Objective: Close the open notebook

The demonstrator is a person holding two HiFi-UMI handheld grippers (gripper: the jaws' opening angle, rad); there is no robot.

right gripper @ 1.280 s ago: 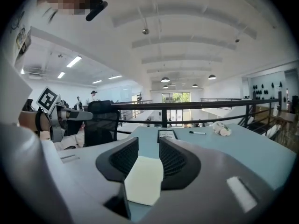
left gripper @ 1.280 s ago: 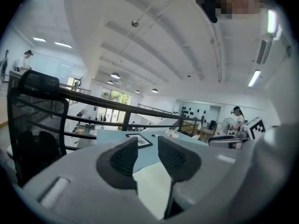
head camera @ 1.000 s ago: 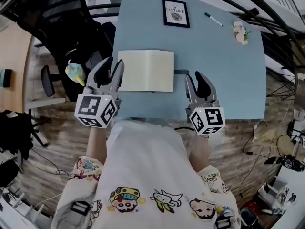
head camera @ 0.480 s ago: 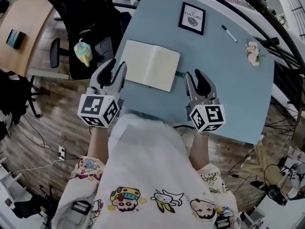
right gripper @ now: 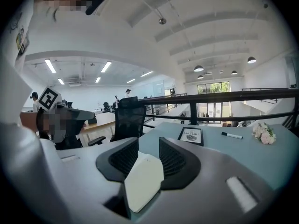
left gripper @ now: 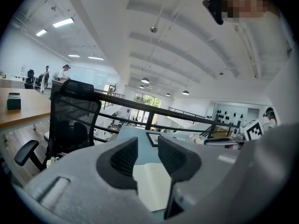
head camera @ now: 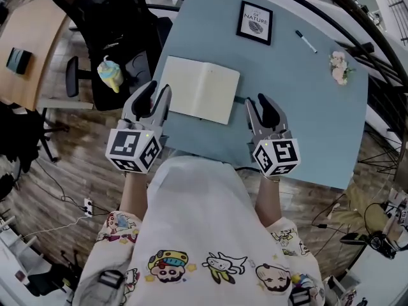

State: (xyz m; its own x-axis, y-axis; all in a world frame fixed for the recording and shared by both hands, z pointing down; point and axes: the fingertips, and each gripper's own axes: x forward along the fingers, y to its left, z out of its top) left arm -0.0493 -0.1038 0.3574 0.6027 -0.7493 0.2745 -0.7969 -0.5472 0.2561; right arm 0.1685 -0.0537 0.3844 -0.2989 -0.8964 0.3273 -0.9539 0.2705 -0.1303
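While the head view has swung, the open notebook lies unmoved on the counter.
Left claw and right claw flank its near corners, jaws partly apart, gripping nothing.

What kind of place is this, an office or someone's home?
Most likely an open-plan office: a black office chair, a wooden desk beside it, strip lights overhead and a railing behind the blue table.

I see bright, even light; ceiling lamps glow at ten o'clock in my left gripper view. Both gripper views bend hard toward black corners, and shadows on the table stay faint.
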